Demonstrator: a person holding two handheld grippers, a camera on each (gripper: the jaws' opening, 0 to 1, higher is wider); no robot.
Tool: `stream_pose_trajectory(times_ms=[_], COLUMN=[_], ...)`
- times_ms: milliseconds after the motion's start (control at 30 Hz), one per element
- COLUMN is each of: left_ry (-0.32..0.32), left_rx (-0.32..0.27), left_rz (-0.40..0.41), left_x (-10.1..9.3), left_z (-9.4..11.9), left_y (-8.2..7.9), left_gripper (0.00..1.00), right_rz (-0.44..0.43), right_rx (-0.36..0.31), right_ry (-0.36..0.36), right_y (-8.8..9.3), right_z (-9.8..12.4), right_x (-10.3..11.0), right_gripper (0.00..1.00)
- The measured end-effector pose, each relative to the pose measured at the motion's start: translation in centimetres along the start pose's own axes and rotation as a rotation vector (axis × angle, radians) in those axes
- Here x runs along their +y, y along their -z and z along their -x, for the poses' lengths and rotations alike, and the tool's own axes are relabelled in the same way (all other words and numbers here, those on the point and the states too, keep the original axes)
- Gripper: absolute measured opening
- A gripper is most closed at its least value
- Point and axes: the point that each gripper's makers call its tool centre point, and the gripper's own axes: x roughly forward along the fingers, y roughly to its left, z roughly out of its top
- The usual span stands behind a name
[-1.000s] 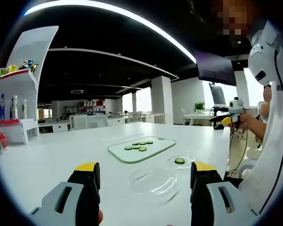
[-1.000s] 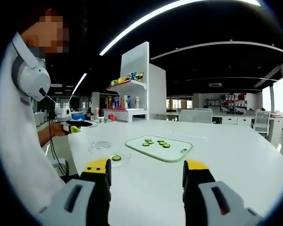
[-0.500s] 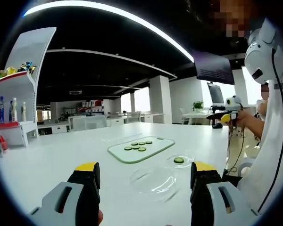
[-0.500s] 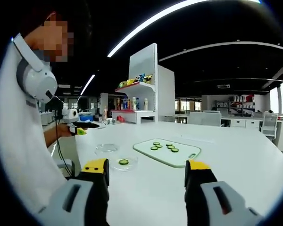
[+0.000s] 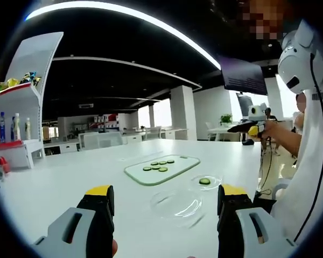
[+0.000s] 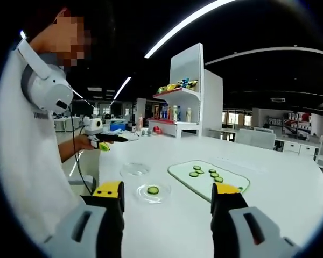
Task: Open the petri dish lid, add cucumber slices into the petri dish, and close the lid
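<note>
A clear petri dish (image 5: 205, 181) (image 6: 153, 191) holding one cucumber slice sits on the white table (image 5: 54, 183). An empty clear lid (image 5: 176, 204) (image 6: 134, 169) lies flat beside it. Behind them a glass cutting board (image 5: 185, 163) (image 6: 231, 185) carries several cucumber slices (image 5: 157, 165) (image 6: 205, 173). My left gripper (image 5: 167, 196) stands open just short of the lid, with nothing between its fingers. My right gripper (image 6: 167, 193) is open too, near the dish and holding nothing. Each gripper also appears in the other's view, held in a hand off the table edge: the right gripper (image 5: 252, 127) and the left gripper (image 6: 99, 141).
A person in white with a headset (image 5: 299, 59) (image 6: 43, 88) stands at the table's edge. A white shelf unit (image 5: 21, 107) (image 6: 185, 107) with bottles and snacks stands beyond the table. Cables hang from the grippers. Desks and chairs fill the room behind.
The right gripper view has swung, so the dish, lid and board sit further right and nearer in it. The things on the table have not moved. Both grippers stay open.
</note>
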Motion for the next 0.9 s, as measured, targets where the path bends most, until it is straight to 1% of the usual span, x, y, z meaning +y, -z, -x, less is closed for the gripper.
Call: stream_pose_trajectory(times_ms=[133,367,467,567,700,900], left_ry=[0.001,0.027,0.033,0.027,0.035,0.039], left_rx=[0.012,0.038,0.06,0.09,0.107,0.119], left_rz=[-0.008,-0.02,-0.026,-0.043,-0.041,-0.047], left_x=[0.0,-0.4,-0.4,-0.2,-0.2,-0.1], left_z=[0.1,0.3,0.3,0.3,0.3,0.1], left_y=[0.2,0.7,1.1,1.8,2.1,2.4], left_gripper=[0.79,0.79,0.79,0.79,0.79,0.79], right_rz=[0.017,0.066,0.089,0.098,0.112,0.131], right_rx=[0.011,0.065,0.11,0.133,0.165,0.2], right_ry=[-0.064,-0.16,-0.205,-0.239,-0.268,-0.332], right_y=[-0.8,-1.1,-0.6,-0.4,0.2,0.4], right_z=[-1.7,-4.4,-5.8,-6.9,-7.8,-9.3], right_x=[0.5,1.4,2.0,2.4,2.5,3.2], right_gripper=[0.64,0.64,0.64,0.64,0.65,0.65])
